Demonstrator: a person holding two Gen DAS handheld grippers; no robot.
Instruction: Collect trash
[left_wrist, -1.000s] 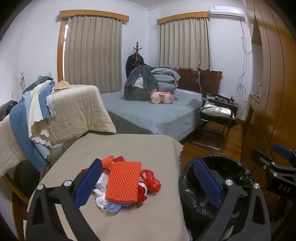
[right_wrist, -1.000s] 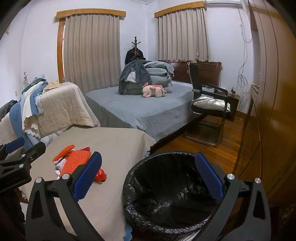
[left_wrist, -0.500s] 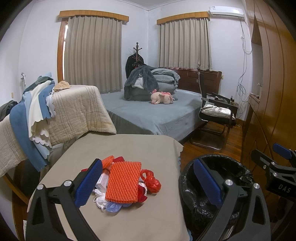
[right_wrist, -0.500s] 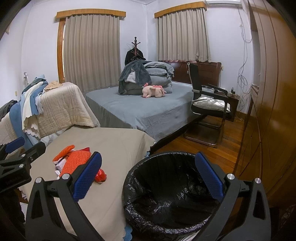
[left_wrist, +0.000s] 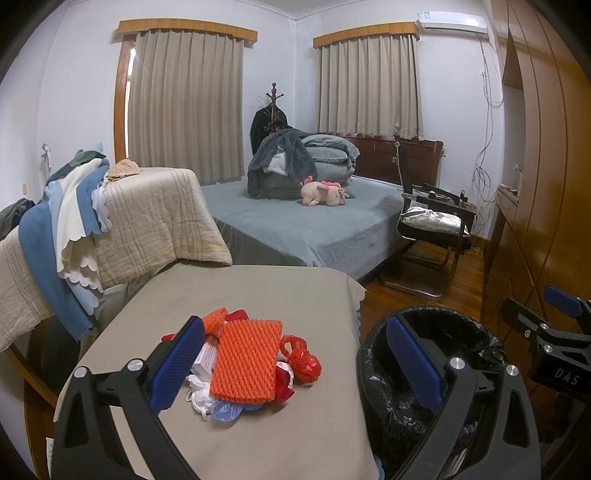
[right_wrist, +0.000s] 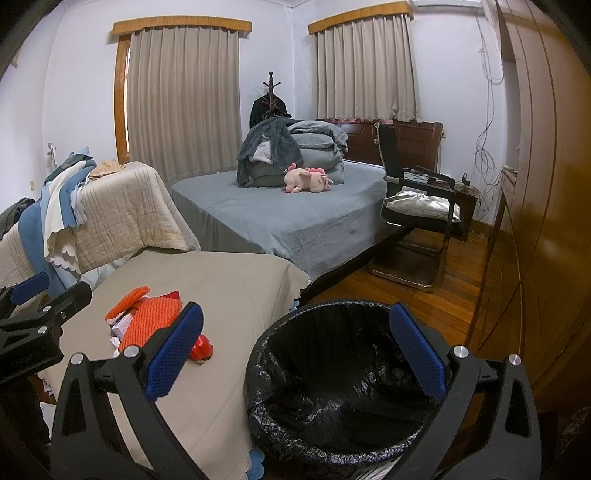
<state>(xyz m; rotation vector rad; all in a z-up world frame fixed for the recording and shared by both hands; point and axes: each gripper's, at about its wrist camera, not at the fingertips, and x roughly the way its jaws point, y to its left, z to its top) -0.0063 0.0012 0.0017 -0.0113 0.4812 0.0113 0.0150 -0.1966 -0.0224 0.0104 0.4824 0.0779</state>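
Nearest the lens in the left wrist view, the left gripper (left_wrist: 291, 360) hangs with its jaws spread wide and nothing between them, and over the last second it has hardly shifted; the framing of table and bin matches the earlier pictures almost exactly. The right gripper (right_wrist: 297, 354) is likewise wide apart and empty, and it too has held its place. So nothing has been picked up yet, and I judge the task to be at its very start, with both tools poised rather than committed. Just beyond the left gripper's left pad lies the trash pile (left_wrist: 245, 363) on the tan-covered table (left_wrist: 258, 288): an orange foam net (left_wrist: 245, 360) on top, a crumpled red wrapper (left_wrist: 303, 358) touching its right edge, white and pale blue plastic scraps poking out below, and a small box partly hidden under the net. The pile sits in front of the open jaws, toward the left pad, not between them. To the right, beside the table's edge, stands the bin with its black liner (right_wrist: 343, 380), which looks empty, directly ahead of the right gripper. Farther off are a chair draped in a beige quilt, a grey bed (left_wrist: 306, 225) with a pink plush toy, and curtained windows.
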